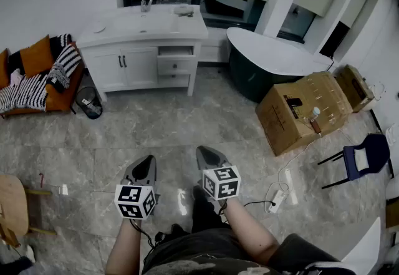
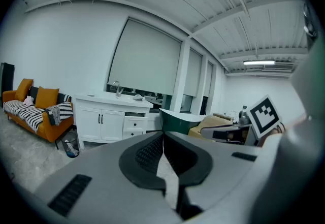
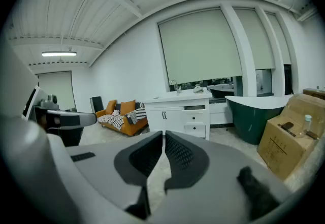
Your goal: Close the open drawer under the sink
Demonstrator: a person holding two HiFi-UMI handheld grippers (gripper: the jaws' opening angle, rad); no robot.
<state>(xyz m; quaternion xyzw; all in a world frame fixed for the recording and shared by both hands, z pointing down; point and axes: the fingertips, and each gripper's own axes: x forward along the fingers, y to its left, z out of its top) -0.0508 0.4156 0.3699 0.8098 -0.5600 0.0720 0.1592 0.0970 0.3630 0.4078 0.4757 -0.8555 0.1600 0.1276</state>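
A white vanity [image 1: 143, 49] with a sink and tap stands against the far wall. Its top right drawer [image 1: 176, 52] is pulled out a little; the drawers below it sit flush. That same drawer [image 2: 135, 115] shows in the left gripper view, and as the open drawer [image 3: 194, 108] in the right gripper view. Both grippers are held low over the floor, far from the vanity and pointing toward it. My left gripper [image 1: 144, 164] is shut with nothing in it. The right gripper [image 1: 209, 156] is shut and empty too.
An orange sofa [image 1: 37, 74] and a black bin [image 1: 90, 104] stand left of the vanity. A dark green bathtub [image 1: 268, 62] and cardboard boxes [image 1: 305, 111] lie to the right. A blue chair [image 1: 361, 158], a power strip [image 1: 278, 196] and a wooden stool [image 1: 12, 205] are nearer.
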